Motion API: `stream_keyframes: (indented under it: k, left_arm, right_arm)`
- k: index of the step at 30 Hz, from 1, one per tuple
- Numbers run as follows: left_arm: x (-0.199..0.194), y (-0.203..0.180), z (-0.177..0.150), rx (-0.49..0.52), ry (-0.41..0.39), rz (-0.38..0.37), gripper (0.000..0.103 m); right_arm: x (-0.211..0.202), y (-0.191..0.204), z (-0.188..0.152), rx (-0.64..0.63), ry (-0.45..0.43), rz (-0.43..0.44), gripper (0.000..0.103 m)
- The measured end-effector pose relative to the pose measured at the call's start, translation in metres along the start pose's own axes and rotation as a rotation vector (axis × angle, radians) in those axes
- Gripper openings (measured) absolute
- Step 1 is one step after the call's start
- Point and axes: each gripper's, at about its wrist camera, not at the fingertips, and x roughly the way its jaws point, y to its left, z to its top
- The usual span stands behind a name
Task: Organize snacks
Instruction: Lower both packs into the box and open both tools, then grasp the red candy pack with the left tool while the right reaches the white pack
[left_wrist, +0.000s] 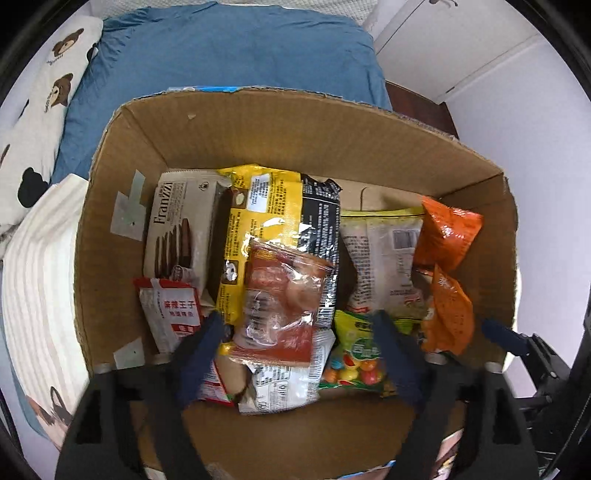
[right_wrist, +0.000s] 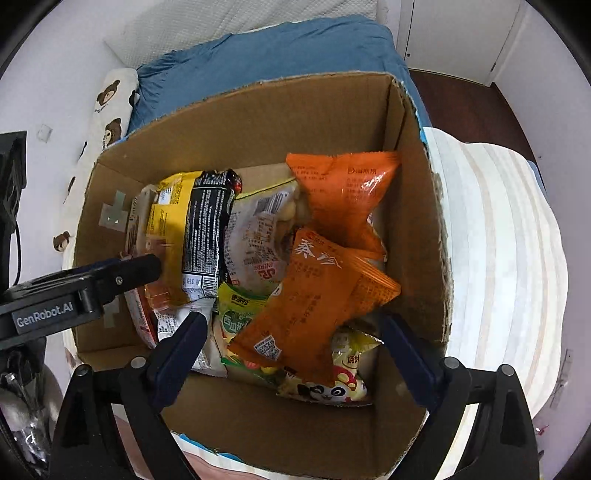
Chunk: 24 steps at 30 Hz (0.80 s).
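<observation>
An open cardboard box (left_wrist: 295, 129) (right_wrist: 295, 118) holds several snack packets. My left gripper (left_wrist: 295, 328) hangs open above its near left part, its fingers either side of a red-and-clear packet (left_wrist: 284, 291) without pressing it. Around that lie a Franzzi biscuit pack (left_wrist: 181, 229), a yellow-and-black packet (left_wrist: 280, 214) and a green candy bag (left_wrist: 358, 354). My right gripper (right_wrist: 295, 321) is open over the near right part, straddling an orange packet (right_wrist: 314, 295) that lies loose. A second orange packet (right_wrist: 347, 192) lies behind it and a panda-print packet (right_wrist: 340, 384) below.
The box sits on a bed with blue bedding (left_wrist: 229, 48) behind it, a bear-print pillow (left_wrist: 44, 92) at the left and striped cream cloth (right_wrist: 498, 240) alongside. The two grippers are close together inside the box. White cabinet doors (left_wrist: 461, 48) stand at the back right.
</observation>
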Motion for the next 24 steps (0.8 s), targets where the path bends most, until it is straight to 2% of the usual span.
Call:
stream_keyframes:
  k: [6,13,16,21,24]
  left_arm:
    - [-0.007,0.000,-0.005,0.011,-0.029,0.032,0.092]
    - [-0.039,-0.004,-0.026,0.025,-0.129,0.020,0.092]
    - [-0.062,-0.005,-0.044,0.032,-0.206,0.044,0.092]
    - [-0.100,-0.004,-0.088,0.044,-0.379,0.097,0.092]
    - [-0.112,-0.003,-0.111,0.050,-0.419,0.111,0.092]
  right_arm:
    - [0.001,0.002,-0.006,0.018,-0.014,-0.004,0.099]
    - [-0.028,0.008,-0.021,0.017,-0.081,0.010,0.099]
    - [-0.047,0.014,-0.033,0.007,-0.143,0.000,0.099]
    - [-0.082,0.023,-0.062,-0.016,-0.262,-0.033,0.099]
    - [-0.101,0.027,-0.084,-0.022,-0.312,-0.033,0.099]
